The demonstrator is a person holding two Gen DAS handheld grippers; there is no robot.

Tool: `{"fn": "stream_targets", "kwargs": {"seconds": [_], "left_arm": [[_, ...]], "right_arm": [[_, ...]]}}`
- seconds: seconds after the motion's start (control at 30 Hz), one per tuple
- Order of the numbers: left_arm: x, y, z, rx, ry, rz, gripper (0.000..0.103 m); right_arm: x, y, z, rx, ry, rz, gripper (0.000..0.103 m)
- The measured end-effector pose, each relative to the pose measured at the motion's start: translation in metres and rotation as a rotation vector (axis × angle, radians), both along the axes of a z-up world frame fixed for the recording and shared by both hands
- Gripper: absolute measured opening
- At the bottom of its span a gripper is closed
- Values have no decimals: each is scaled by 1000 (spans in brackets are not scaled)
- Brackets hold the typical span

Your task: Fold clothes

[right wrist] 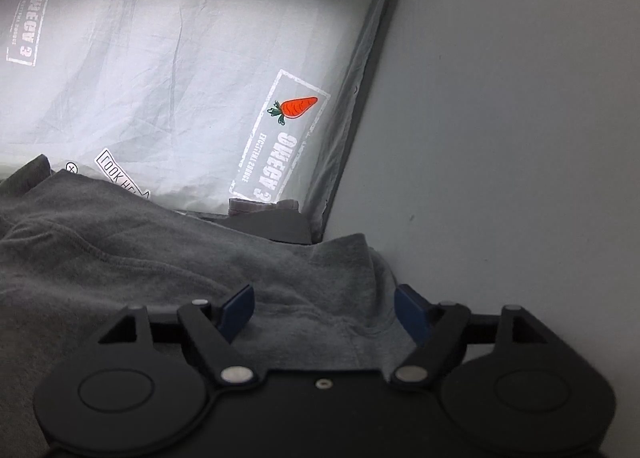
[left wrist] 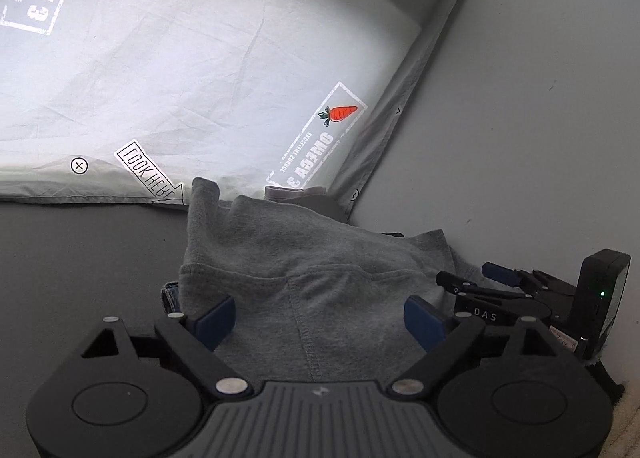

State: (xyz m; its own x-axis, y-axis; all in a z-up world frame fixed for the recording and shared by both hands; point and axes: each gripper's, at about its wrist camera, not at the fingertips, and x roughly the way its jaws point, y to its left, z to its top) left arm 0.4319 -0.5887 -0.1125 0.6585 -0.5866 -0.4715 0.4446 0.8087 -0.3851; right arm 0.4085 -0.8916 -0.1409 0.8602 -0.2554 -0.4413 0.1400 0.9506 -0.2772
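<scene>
A grey knit garment lies bunched on the dark surface, with seams and a hem showing; it also fills the lower left of the right wrist view. My left gripper is open just above the garment, its blue pads spread wide with cloth between them. My right gripper is open over the garment's right edge, nothing held. The right gripper also shows in the left wrist view at the garment's right side.
A pale grey bedsheet with carrot prints and a "LOOK HERE" label lies beyond the garment. A light wall runs along the right. A small folded grey cloth sits at the sheet's near corner.
</scene>
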Motion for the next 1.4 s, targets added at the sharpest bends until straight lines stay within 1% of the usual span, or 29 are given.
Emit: {"fn": "stream_targets", "kwargs": {"seconds": [0.03, 0.07, 0.1, 0.17, 0.2, 0.23, 0.3, 0.33, 0.4, 0.47, 0.5, 0.63, 0.7, 0.77, 0.87, 0.93, 1.0, 1.1, 1.17, 1.23, 1.27, 1.33, 1.37, 1.4], "left_arm": [[-9, 7, 12, -3, -33, 11, 92], [-21, 16, 28, -6, -84, 30, 95], [-33, 25, 43, -9, -134, 50, 102], [-56, 39, 69, -4, -226, 97, 103], [-69, 46, 82, 9, -265, 126, 103], [-80, 50, 91, 22, -281, 159, 103], [-102, 55, 108, 39, -290, 235, 103], [-116, 56, 114, 33, -285, 274, 103], [-145, 63, 123, -1, -280, 333, 103], [-174, 74, 127, -13, -291, 365, 103], [-186, 79, 129, 0, -295, 374, 103], [-227, 98, 134, 143, -299, 393, 103], [-242, 116, 134, 178, -300, 399, 103], [-256, 140, 135, 194, -296, 375, 103], [-280, 184, 136, 199, -319, 373, 103], [-297, 227, 136, 205, -328, 360, 103], [-315, 269, 137, 212, -333, 350, 103], [-347, 337, 141, 201, -343, 390, 103], [-364, 380, 145, 187, -327, 426, 103], [-381, 423, 148, 169, -312, 454, 103], [-389, 441, 147, 182, -308, 461, 103], [-401, 464, 146, 242, -298, 466, 103], [-407, 475, 145, 265, -286, 466, 103], [-410, 483, 144, 279, -261, 463, 103]], "right_arm": [[-12, 10, 9, -14, -23, 5, 82], [-23, 20, 19, -29, -47, 10, 85], [-35, 29, 29, -30, -73, 17, 88], [-62, 46, 52, 77, -136, 51, 101], [-74, 53, 61, 132, -161, 66, 101], [-83, 61, 68, 181, -168, 81, 102], [-97, 78, 81, 265, -144, 128, 102], [-104, 87, 87, 303, -135, 151, 102], [-120, 107, 95, 340, -156, 210, 102], [-140, 129, 103, 361, -180, 266, 102], [-150, 139, 106, 369, -189, 289, 102], [-182, 186, 111, 398, -186, 314, 103], [-197, 215, 113, 408, -183, 314, 103], [-213, 243, 116, 419, -181, 313, 103], [-237, 286, 119, 435, -176, 312, 103], [-255, 314, 125, 454, -178, 315, 103], [-272, 353, 130, 492, -169, 309, 103], [-304, 415, 137, 528, -163, 276, 103], [-326, 453, 140, 529, -168, 247, 103], [-348, 491, 142, 513, -174, 245, 103], [-359, 509, 142, 493, -181, 246, 103], [-380, 541, 142, 466, -176, 228, 103], [-389, 554, 143, 461, -167, 213, 103], [-397, 563, 143, 478, -154, 200, 103]]}}
